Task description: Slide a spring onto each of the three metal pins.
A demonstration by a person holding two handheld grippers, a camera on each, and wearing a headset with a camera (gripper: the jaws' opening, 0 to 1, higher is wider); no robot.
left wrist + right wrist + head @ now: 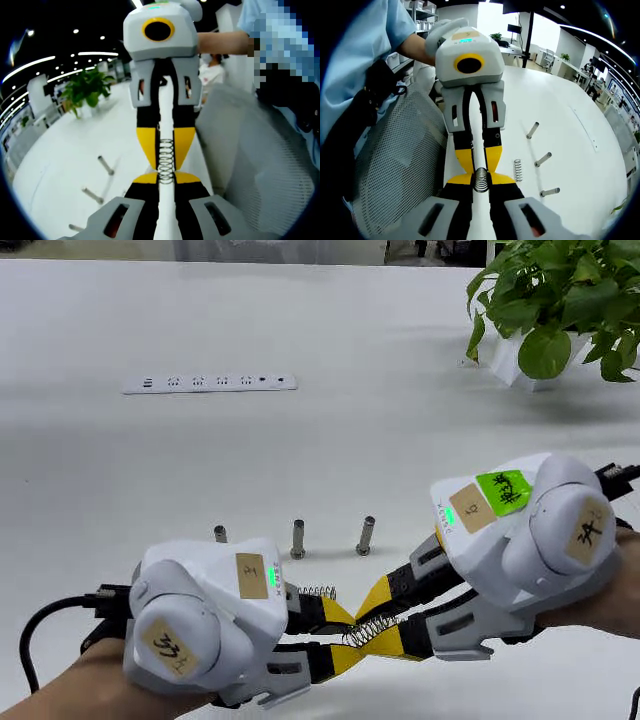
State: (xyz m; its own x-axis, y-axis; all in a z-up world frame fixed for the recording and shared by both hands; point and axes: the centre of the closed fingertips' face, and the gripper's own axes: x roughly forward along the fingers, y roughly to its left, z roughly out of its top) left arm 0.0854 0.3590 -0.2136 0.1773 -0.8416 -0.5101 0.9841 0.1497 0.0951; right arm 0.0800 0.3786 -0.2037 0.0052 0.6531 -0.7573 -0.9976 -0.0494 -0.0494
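The left gripper (pixel 340 635) hides the foot of the leftmost pin (pixel 220 533); the plant (pixel 560 300) is cut by the upper right edge.

Both grippers are held low in front of the person, noses turned in toward each other: the left gripper (pixel 345 635) reaches in from the lower left, and the right gripper (pixel 385 618) comes from the right, a little higher and angled down. Their yellow-tipped jaws meet almost tip to tip. Each pair stands nearly closed, with only a narrow slit between, pinching the one spring (pixel 368 629) they share. The left hand (pixel 85 688) and the right hand (pixel 610 605) grip the white bodies from behind.
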